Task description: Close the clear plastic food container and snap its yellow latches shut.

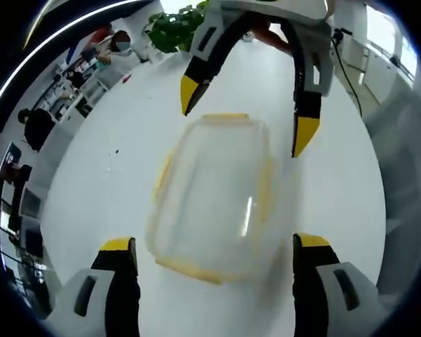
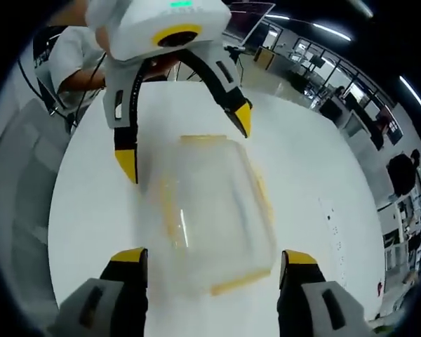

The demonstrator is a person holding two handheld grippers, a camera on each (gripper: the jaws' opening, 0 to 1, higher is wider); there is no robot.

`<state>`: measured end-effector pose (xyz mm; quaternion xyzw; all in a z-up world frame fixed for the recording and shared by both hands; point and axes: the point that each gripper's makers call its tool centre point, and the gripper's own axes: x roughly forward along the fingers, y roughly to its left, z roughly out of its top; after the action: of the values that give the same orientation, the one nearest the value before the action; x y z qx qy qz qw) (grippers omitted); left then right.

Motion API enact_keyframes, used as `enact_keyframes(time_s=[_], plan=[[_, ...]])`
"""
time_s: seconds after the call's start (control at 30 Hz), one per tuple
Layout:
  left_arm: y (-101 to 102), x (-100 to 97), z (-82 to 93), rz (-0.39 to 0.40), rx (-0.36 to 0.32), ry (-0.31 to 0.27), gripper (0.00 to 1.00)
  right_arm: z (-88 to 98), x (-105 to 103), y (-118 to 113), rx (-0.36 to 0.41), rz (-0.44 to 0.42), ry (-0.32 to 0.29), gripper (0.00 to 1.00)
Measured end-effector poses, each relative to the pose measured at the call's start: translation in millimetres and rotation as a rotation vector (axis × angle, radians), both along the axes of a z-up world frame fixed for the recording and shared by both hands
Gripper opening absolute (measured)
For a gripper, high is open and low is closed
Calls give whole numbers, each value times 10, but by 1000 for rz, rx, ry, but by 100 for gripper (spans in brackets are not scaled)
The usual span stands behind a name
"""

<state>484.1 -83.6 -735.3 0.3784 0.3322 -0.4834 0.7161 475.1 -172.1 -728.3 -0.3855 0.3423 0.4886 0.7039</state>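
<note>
The clear rectangular plastic food container with yellow latches (image 1: pixel 214 193) sits on the white round bench (image 1: pixel 112 182) between the left gripper (image 1: pixel 217 256) and right gripper (image 2: pixel 214 267), both spread wide, touching nothing. The left gripper view adds a green leafy plant (image 1: pixel 175 28) beyond.

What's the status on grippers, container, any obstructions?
Left gripper and right gripper open, facing each other across the container. Container on white table, ungripped. Nothing blocking.
</note>
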Motion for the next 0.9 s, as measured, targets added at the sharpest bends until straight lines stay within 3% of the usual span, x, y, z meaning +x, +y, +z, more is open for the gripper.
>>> enact_keyframes(time_s=[0.13,0.43,0.9], plan=[[22,-25,60,44,-36,2,90,57,-15,-15,58,-93,-16,74],[38,-165,88,62,-53,-6,92,51,-192,-68,80,-124,-12,72],[36,-319,169,176,-166,-2,93,211,-265,-97,166,-221,-86,70]])
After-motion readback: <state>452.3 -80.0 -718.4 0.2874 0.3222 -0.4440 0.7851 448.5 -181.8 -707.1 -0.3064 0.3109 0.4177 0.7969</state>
